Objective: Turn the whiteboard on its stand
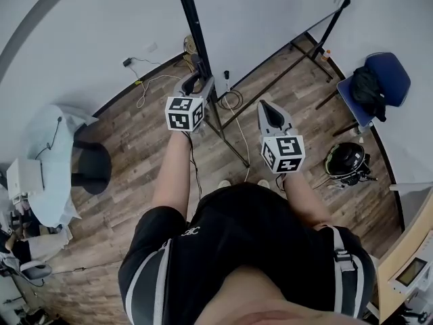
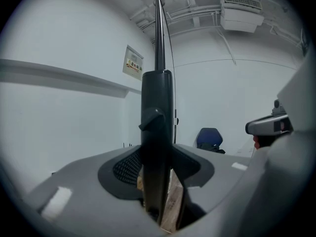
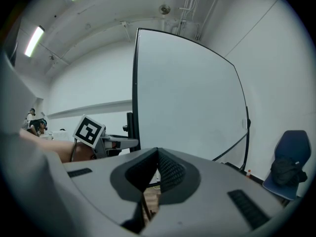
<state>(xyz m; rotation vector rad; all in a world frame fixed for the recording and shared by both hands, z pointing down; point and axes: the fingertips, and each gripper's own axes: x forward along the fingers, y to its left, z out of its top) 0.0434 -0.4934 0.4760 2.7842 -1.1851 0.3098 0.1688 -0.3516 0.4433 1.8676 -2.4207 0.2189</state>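
Observation:
The whiteboard [image 1: 270,19] is a large white panel in a black frame, and it fills the middle of the right gripper view [image 3: 187,98]. Its stand's black post [image 1: 193,29] rises at the board's left edge. My left gripper [image 1: 196,80] is around that post. In the left gripper view the post [image 2: 158,112] fills the gap between the jaws, with both pads against it. My right gripper [image 1: 267,105] hangs free to the right of the post, in front of the board. Its jaws [image 3: 158,154] are shut with nothing between them.
The stand's black legs [image 1: 230,144] spread over the wooden floor, with cables [image 1: 233,100] around them. A blue chair [image 1: 375,83] with a dark bag and a black helmet [image 1: 346,160] are at the right. A covered round table [image 1: 47,161] and a black stool [image 1: 91,168] are at the left.

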